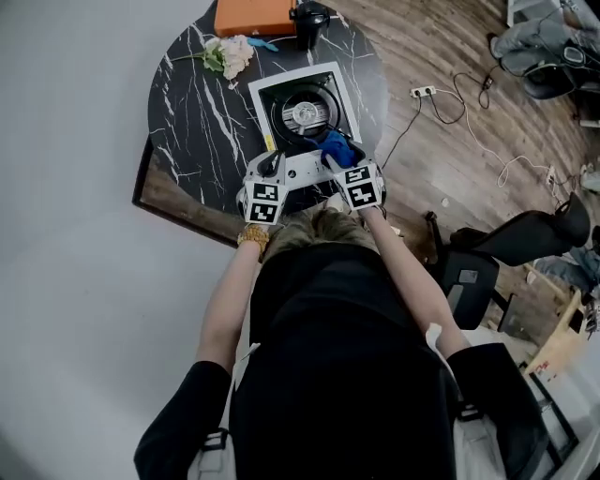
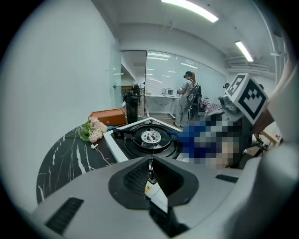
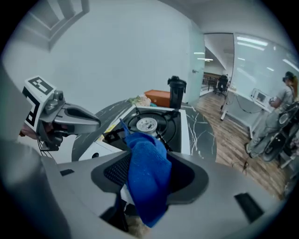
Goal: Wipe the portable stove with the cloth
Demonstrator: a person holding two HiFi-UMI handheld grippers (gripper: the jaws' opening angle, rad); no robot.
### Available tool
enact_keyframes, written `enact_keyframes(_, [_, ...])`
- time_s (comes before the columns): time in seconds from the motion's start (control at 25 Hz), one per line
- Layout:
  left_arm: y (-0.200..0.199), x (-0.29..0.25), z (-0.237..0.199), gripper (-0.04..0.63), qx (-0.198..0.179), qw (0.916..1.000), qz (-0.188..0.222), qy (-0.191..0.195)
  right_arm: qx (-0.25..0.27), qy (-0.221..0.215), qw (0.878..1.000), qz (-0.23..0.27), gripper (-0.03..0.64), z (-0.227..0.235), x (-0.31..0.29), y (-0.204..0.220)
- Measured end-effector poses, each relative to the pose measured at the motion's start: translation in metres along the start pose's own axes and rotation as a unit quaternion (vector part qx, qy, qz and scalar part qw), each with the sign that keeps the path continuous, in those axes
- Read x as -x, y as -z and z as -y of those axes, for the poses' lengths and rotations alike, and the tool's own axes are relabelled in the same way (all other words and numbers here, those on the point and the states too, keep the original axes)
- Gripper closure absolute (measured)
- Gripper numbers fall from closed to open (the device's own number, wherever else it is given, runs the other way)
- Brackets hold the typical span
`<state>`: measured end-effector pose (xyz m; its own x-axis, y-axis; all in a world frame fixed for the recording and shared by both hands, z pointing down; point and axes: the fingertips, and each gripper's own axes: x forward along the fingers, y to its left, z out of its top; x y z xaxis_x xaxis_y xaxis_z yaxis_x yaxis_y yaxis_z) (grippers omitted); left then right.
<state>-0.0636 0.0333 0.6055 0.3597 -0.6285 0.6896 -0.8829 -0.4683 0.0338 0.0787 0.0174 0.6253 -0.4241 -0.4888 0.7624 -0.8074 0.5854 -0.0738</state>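
The portable stove [image 1: 305,111] is white with a black round burner and sits on the dark marble table [image 1: 192,122]. My right gripper [image 1: 345,171] is at the stove's near right corner, shut on a blue cloth [image 1: 337,148]. In the right gripper view the cloth [image 3: 148,172] hangs bunched between the jaws, just short of the burner [image 3: 148,123]. At the stove's near left corner my left gripper [image 1: 268,174] is shut with nothing in it. In the left gripper view its closed jaws [image 2: 150,164] point at the stove [image 2: 150,138].
Toward the table's far side lie a bunch of pale flowers [image 1: 229,53], an orange box [image 1: 253,15] and a black cup [image 1: 309,22]. Wooden floor with cables and a power strip [image 1: 424,91] runs to the right. A black chair [image 1: 525,234] stands close by.
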Motion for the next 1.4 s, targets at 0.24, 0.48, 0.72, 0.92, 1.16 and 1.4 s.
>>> enact_keyframes(0.24, [0.002,-0.024,-0.002,0.563,-0.013,0.9967,-0.009,0.079,-0.062,0.056,0.996,-0.027,0.422,0.011,-0.027,0.013])
enact_keyframes(0.48, [0.015,-0.039,0.009,0.519,-0.006,0.9849,-0.032,0.170,-0.080,0.080,0.993,-0.041,0.460,0.016,-0.030,0.010])
enact_keyframes(0.72, [0.016,-0.049,0.006,0.557,-0.033,0.9827,-0.048,0.176,0.007,0.051,0.995,-0.085,0.502,0.005,-0.034,0.002])
enact_keyframes(0.92, [0.017,-0.047,0.006,0.557,-0.042,0.9813,-0.068,0.175,0.067,-0.008,0.992,-0.108,0.508,-0.032,-0.045,-0.005])
enact_keyframes(1.16, [0.013,-0.050,0.006,0.557,-0.018,0.9811,-0.060,0.183,0.129,-0.077,0.983,-0.109,0.509,-0.091,-0.061,-0.017])
enact_keyframes(1.4, [0.014,-0.049,0.007,0.557,-0.008,0.9791,-0.060,0.194,0.112,-0.046,0.985,-0.126,0.506,-0.041,-0.053,-0.008])
